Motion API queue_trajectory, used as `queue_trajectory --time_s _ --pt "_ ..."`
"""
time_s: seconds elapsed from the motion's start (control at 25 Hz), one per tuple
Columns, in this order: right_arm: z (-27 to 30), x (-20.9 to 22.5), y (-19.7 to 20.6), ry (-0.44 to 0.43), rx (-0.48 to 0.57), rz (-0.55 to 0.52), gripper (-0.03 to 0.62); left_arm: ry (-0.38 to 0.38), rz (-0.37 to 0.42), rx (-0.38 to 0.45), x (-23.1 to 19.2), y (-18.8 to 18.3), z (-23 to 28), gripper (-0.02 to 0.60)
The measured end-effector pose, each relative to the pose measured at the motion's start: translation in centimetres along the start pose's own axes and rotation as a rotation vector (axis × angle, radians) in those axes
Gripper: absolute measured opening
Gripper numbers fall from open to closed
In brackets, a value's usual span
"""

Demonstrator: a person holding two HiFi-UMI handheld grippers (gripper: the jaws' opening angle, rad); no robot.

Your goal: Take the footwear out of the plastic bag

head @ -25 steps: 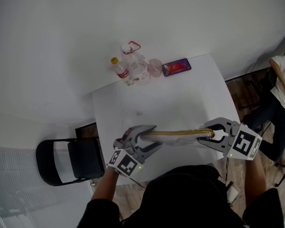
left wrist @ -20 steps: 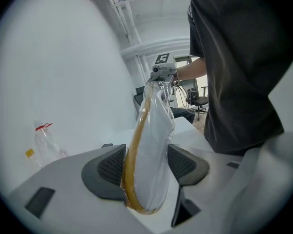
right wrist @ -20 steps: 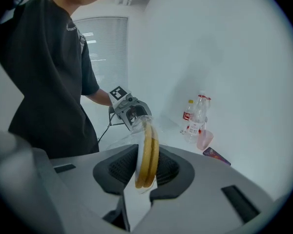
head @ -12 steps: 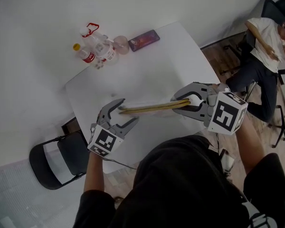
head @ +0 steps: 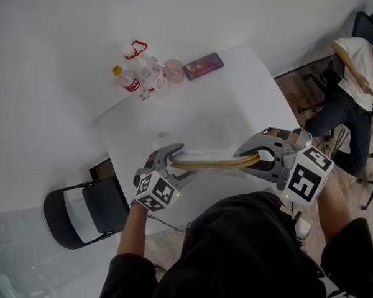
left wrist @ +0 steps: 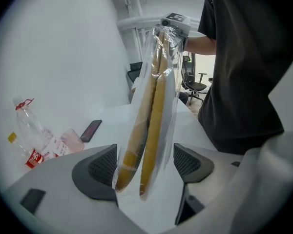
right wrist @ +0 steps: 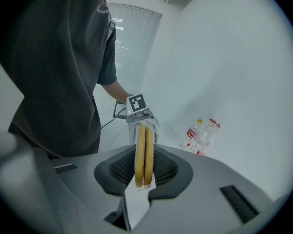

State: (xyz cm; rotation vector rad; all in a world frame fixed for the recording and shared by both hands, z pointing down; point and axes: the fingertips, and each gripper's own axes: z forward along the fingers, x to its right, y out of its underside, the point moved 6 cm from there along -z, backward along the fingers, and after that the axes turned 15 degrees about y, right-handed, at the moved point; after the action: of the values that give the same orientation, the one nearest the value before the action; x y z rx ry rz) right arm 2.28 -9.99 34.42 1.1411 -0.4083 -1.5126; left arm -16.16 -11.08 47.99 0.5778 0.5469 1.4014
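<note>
- A pair of thin, mustard-yellow flat slippers (head: 214, 164) sits inside a clear plastic bag (left wrist: 172, 96). I have it up in the air over the white desk (head: 224, 104), at the lower centre of the head view.
- Its long axis runs left to right across that frame. One end is at my left gripper (head: 178, 164) and the other at my right gripper (head: 253, 159), with a slight sag in the middle.
- The two slippers lie flat face to flat face, so I see them edge-on as two narrow yellow strips. The bag film hangs loose and crinkled round them.
- The left fingers stand apart and have just been opening. The bagged end lies between them, close by one pad and clear of the other, so nothing is pinched there.
- The right fingers have just been closing and are clamped on the other end through the film, with both pads pressed against the pair.
- At the upper left of the head view, clear plastic bottles with red labels (head: 140, 76) stand at the far desk edge. A dark phone (head: 203, 66) lies just beside them.
- A black folding chair (head: 90, 207) stands at the lower left.
</note>
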Motion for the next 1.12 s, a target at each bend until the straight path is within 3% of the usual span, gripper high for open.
queue_trajectory --time_s 0.2,0.28,0.48,0.68,0.88,1.04,1.08,1.12 --pt "-0.4 -0.2 0.1 -0.010 -0.023 -0.030 0.072 -0.068 -0.028 0.016 -1.6 0.5 -2.2 0.353" --pt "-0.5 -0.4 0.0 -0.002 -0.031 -0.039 0.072 -0.054 -0.038 0.003 -1.4 1.0 -2.6 0.362" --pt "0.1 -1.6 -1.0 -0.025 -0.040 -0.120 0.072 -0.015 0.041 -0.118 0.0 1.6 -1.2 0.396" --pt "0.1 -1.2 -1.9 0.018 0.007 -0.152 0.072 0.038 0.066 -0.159 0.9 1.5 0.5 0.396" --pt "-0.2 -1.2 -2.2 0.003 0.027 -0.152 0.071 -0.004 0.102 -0.137 0.6 1.0 0.5 0.394" --pt "0.1 -1.3 -2.3 -0.005 0.036 -0.160 0.071 0.004 0.149 -0.106 1.0 -0.6 0.8 0.393" --pt "0.1 -1.3 -2.3 -0.005 0.033 -0.161 0.071 -0.004 0.163 -0.111 1.1 -0.8 0.9 0.377" --pt "0.2 -1.3 -2.2 -0.006 0.032 -0.159 0.071 -0.019 0.177 -0.117 1.1 -0.9 0.9 0.261"
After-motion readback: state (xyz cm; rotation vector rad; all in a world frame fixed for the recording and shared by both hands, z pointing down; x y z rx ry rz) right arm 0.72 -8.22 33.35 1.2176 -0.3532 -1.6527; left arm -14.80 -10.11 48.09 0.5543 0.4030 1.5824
